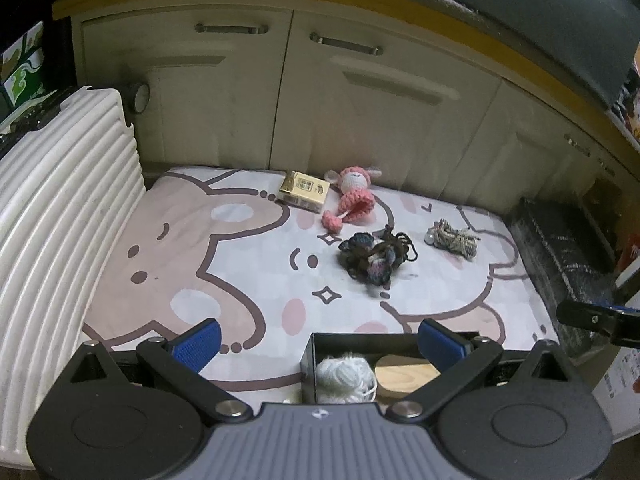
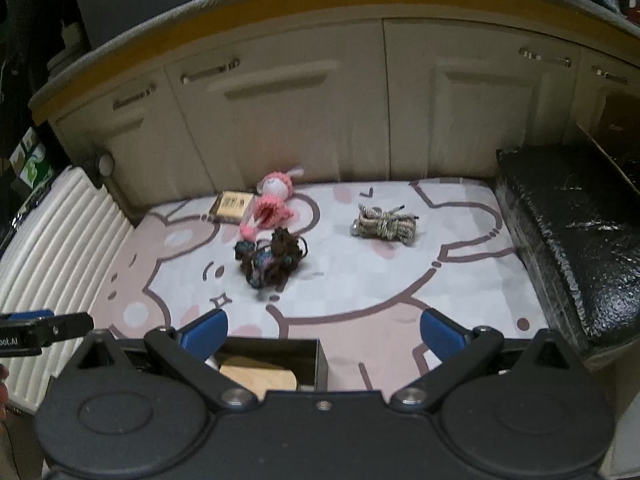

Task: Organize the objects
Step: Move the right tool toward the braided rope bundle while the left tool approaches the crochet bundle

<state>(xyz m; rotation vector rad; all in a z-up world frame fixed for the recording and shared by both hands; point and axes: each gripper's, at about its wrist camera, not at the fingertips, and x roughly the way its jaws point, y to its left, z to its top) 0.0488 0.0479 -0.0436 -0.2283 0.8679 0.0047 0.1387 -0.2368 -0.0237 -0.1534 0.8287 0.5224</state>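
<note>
Both tongs, left (image 1: 318, 340) and right (image 2: 324, 330), spread wide, empty, above black box (image 1: 344, 340), ready for dark yarn (image 1: 374, 258) beyond it.

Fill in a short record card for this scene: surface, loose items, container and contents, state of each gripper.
Surface: cartoon-print mat
Loose items: pink crochet doll, small gold box, dark yarn tangle, beige cord bundle
Container: black box at the mat's near edge
Contents: white yarn ball, wooden piece
Left gripper: open, empty
Right gripper: open, empty
</note>
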